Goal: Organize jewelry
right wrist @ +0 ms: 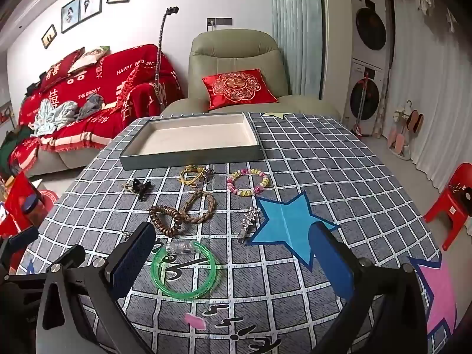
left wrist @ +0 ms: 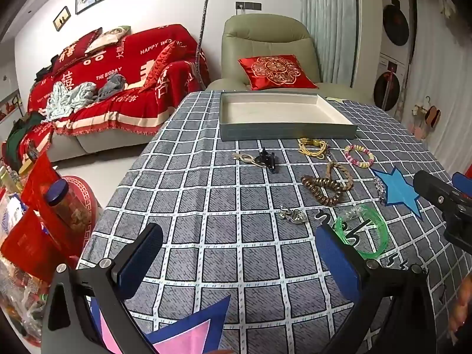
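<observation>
Jewelry lies loose on the checked tablecloth. A green bangle [right wrist: 184, 270] lies just ahead of my open right gripper [right wrist: 236, 253]; it also shows in the left wrist view [left wrist: 365, 231]. Beyond lie a brown bead bracelet [right wrist: 165, 218], a braided bracelet [right wrist: 203, 206], a pink-and-yellow bead bracelet [right wrist: 247, 181], a yellow cord piece [right wrist: 194, 174], a black hair clip [right wrist: 140, 188] and a silver hairpin [right wrist: 249, 221]. A grey tray [right wrist: 191, 155] with a white inside stands empty at the far side. My left gripper [left wrist: 239, 253] is open and empty over bare cloth.
A blue paper star [right wrist: 286, 224] and a pink star [right wrist: 436, 295] lie on the cloth. A green armchair [right wrist: 236, 59] stands behind the table, a red-covered sofa [right wrist: 88, 88] to the left, a red stool [right wrist: 454, 200] to the right. Red bags and a jar [left wrist: 67, 203] stand left of the table.
</observation>
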### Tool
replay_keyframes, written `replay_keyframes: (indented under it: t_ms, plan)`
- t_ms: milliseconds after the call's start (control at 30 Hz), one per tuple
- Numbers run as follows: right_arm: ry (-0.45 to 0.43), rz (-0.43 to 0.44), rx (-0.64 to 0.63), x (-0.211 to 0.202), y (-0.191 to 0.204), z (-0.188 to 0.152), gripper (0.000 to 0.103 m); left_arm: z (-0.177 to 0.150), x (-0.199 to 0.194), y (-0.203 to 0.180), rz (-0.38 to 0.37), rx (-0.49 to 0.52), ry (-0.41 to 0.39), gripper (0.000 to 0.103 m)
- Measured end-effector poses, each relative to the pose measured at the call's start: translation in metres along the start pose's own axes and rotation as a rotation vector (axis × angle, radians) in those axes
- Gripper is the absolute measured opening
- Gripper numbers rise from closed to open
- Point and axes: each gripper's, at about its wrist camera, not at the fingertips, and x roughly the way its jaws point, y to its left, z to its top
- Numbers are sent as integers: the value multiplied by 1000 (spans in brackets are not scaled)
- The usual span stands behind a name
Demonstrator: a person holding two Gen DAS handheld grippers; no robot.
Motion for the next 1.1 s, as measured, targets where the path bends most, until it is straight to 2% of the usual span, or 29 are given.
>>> replay_keyframes:
  t_ms: [200, 1100]
  plan:
    - [2, 1, 2, -1, 0, 1, 103, 2, 0, 8, -18, -27, 8, 103]
    - [-11, 2, 4, -1, 1, 3, 103, -3, 3, 3, -10, -23, 20, 103]
